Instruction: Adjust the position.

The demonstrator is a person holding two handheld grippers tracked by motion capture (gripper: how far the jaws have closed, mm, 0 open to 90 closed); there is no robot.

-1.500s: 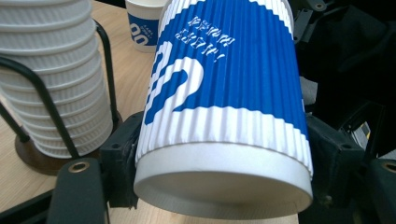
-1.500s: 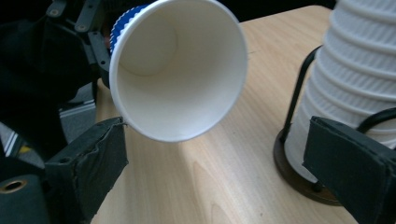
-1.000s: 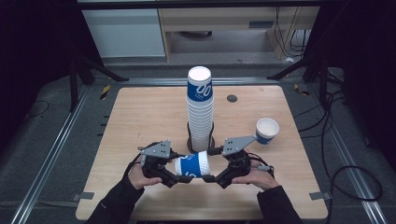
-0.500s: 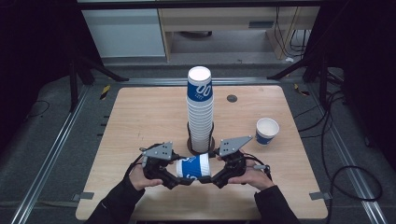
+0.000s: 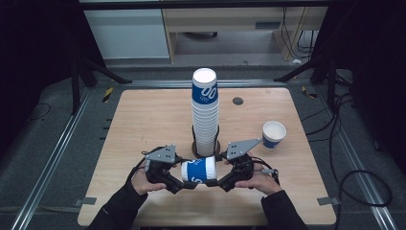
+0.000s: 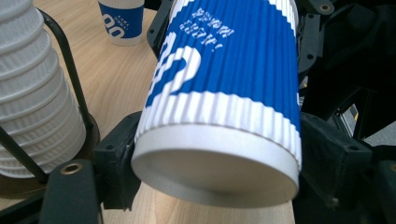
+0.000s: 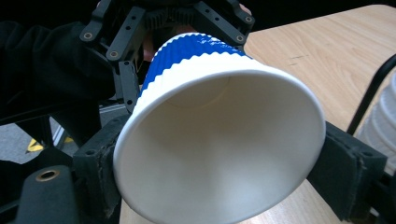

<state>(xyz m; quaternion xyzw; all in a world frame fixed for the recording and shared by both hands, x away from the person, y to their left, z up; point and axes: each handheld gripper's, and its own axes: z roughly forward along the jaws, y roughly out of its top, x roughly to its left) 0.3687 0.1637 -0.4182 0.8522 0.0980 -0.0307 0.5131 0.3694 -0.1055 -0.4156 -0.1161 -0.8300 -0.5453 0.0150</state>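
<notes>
A blue-and-white ribbed paper cup (image 5: 198, 171) lies level above the table's front edge, held between the two grippers. My right gripper (image 5: 216, 175) has its jaws around the cup's open rim (image 7: 219, 154). They have just been closing, and both pads press on the rim. My left gripper (image 5: 185, 176) stands around the cup's base (image 6: 217, 163). Its jaws have just been opening and their pads sit close beside the base without squeezing it. Both hands come in from the bottom of the high view.
A tall stack of the same cups (image 5: 205, 112) stands in a black wire holder (image 5: 194, 139) just behind the grippers. One upright cup (image 5: 274, 134) stands at the right of the wooden table (image 5: 139, 120). A dark round hole (image 5: 237, 101) lies farther back.
The right gripper's jaws have drawn in around the cup's mouth end. Both hands and the cup stay where they were.
</notes>
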